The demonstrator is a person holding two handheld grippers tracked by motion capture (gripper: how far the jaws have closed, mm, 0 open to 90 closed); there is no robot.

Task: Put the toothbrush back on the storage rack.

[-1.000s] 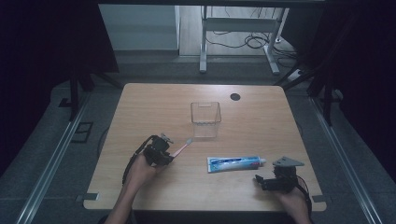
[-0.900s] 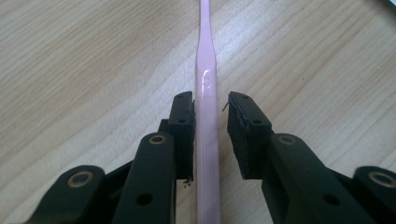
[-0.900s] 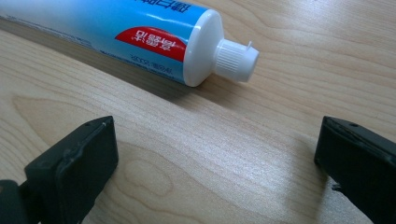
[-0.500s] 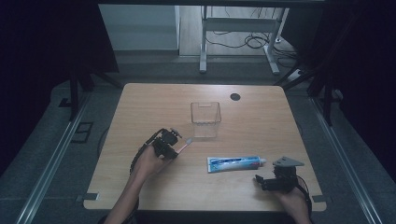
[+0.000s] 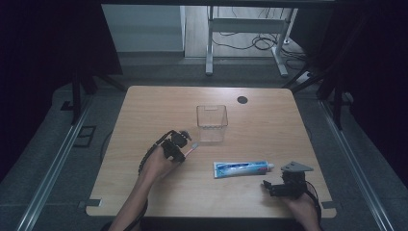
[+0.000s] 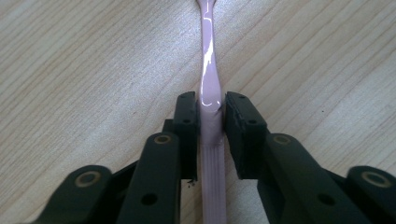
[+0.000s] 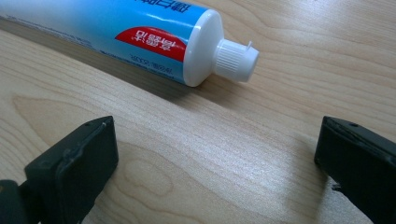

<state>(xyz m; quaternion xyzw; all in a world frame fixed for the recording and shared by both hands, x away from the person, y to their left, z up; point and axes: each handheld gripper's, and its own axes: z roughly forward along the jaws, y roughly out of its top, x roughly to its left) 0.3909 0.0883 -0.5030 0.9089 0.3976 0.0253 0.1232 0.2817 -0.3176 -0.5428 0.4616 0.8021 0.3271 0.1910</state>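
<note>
A pink toothbrush (image 5: 191, 147) lies on the wooden table (image 5: 144, 110), just in front of a clear plastic container (image 5: 211, 123). My left gripper (image 5: 184, 152) has just been closing, and in the left gripper view its pads (image 6: 187, 116) now press on both sides of the toothbrush handle (image 6: 208, 88), which still rests on the wood. A blue and white toothpaste tube (image 5: 240, 169) lies to the right. My right gripper (image 5: 266, 185) stands open on the table just short of the tube's white cap (image 7: 233, 58), with nothing between its jaws.
A round black cable hole (image 5: 242, 100) sits near the table's far edge. Bare wood stretches along the left side and the far right. Beyond the table is a dark floor with metal frame legs (image 5: 209, 43) and cables.
My left hand has slid forward and to the right along the table, toward the container, and its jaws now grip the toothbrush handle. The right hand has stayed where it was.
</note>
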